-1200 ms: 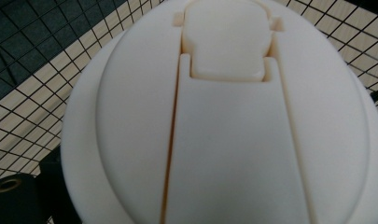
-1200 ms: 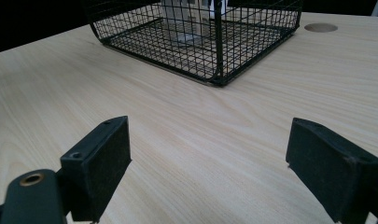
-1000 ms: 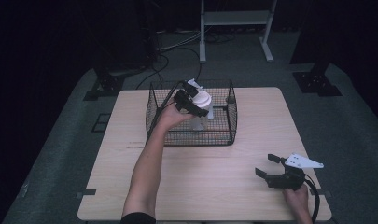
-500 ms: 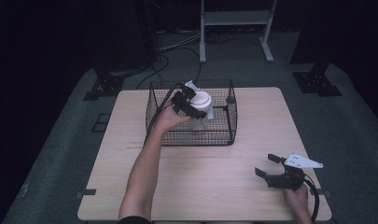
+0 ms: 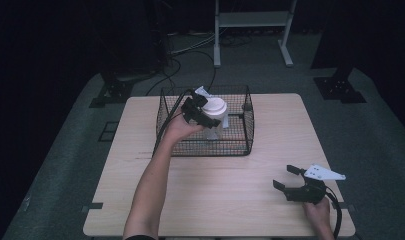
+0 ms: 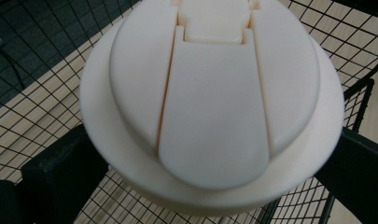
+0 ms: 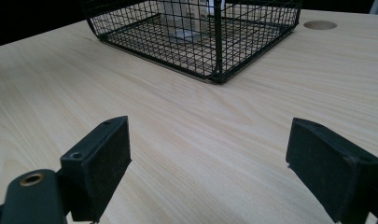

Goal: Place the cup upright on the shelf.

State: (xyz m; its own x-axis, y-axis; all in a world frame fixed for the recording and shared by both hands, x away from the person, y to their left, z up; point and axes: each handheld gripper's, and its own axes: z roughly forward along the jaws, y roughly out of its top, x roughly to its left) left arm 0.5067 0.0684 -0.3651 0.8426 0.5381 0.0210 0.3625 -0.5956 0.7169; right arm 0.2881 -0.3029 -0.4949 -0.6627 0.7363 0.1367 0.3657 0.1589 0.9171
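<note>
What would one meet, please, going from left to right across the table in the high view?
Left gripper → white-lidded cup held between its jaws, inside the black wire basket → basket's right wall → bare wooden table → right gripper, jaws apart, near the table's front right corner.

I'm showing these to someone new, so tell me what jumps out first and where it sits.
First comes the white-lidded cup, clamped by the left gripper over the black wire basket at the far middle of the table; its cream lid looms large in the left gripper view. Next, the right gripper sits at the near right corner, jaws wide apart over bare wood, holding nothing.
</note>
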